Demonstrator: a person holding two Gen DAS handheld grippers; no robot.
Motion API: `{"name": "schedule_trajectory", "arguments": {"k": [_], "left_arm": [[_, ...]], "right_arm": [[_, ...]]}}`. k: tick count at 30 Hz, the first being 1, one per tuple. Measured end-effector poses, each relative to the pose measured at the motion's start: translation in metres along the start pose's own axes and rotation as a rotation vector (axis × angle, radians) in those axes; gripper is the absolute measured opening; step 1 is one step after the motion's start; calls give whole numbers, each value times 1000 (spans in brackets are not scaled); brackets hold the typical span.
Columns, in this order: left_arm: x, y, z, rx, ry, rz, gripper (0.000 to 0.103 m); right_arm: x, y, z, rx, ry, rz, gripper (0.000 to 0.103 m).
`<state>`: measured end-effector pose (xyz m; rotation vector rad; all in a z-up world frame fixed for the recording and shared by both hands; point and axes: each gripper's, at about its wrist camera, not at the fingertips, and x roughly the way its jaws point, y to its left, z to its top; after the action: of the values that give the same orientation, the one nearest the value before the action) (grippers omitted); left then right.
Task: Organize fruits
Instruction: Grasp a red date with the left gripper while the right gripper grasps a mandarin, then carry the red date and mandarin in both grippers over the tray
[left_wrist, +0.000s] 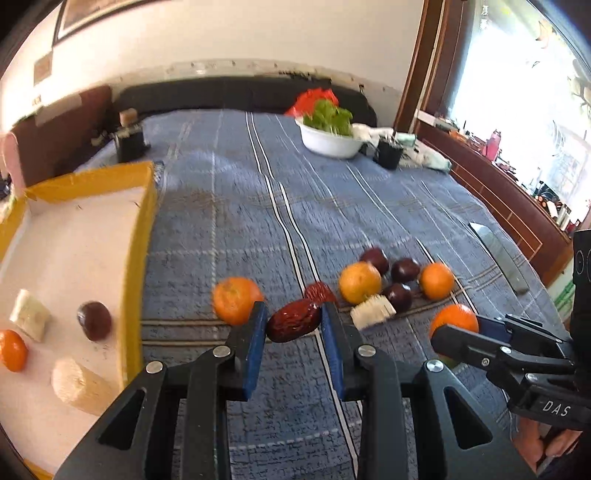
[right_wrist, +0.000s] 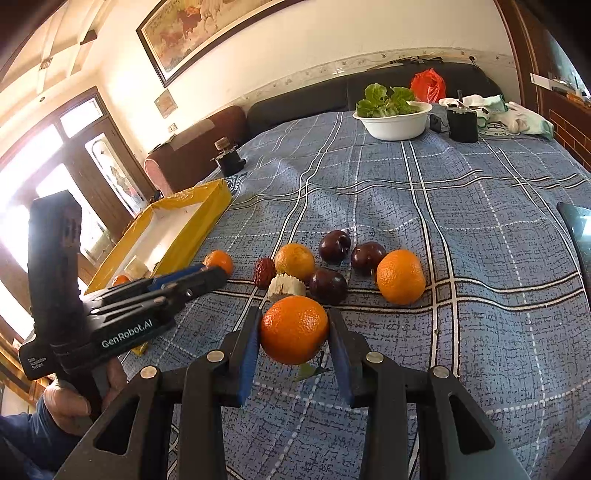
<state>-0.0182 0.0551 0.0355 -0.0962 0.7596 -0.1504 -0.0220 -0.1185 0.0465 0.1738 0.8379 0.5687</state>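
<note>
My left wrist camera looks down along its fingers, close over the blue cloth (left_wrist: 369, 192) with the yellow tray (left_wrist: 140, 236) at left; my right wrist camera does likewise from the right, both sharing the fruit cluster (right_wrist: 332, 266).

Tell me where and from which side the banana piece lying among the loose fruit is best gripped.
Grip the banana piece across its peeled sides, coming from above. It lies low on the blue cloth, hemmed in by an orange, a plum and a red date, so a level approach would likely bump them.
</note>
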Motion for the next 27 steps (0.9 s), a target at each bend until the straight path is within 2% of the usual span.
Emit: {"name": "schedule_trajectory", "arguments": {"k": [3,13,19,27], "left_arm": [[-5,-4,1,27,-35,19,29],[-10,-12,1,72,-70,47,29],[-15,-12,1,66,-86,38,29],[-36,3,2,4,-100,-5,29]], "right_arm": [[0,1,1,-5,-7,1,39],[-4,5,-1,-20,-28,5,39],[-6,6,0,-25,-37,6,39],[-6,3,1,-9,-42,1,39]]}}
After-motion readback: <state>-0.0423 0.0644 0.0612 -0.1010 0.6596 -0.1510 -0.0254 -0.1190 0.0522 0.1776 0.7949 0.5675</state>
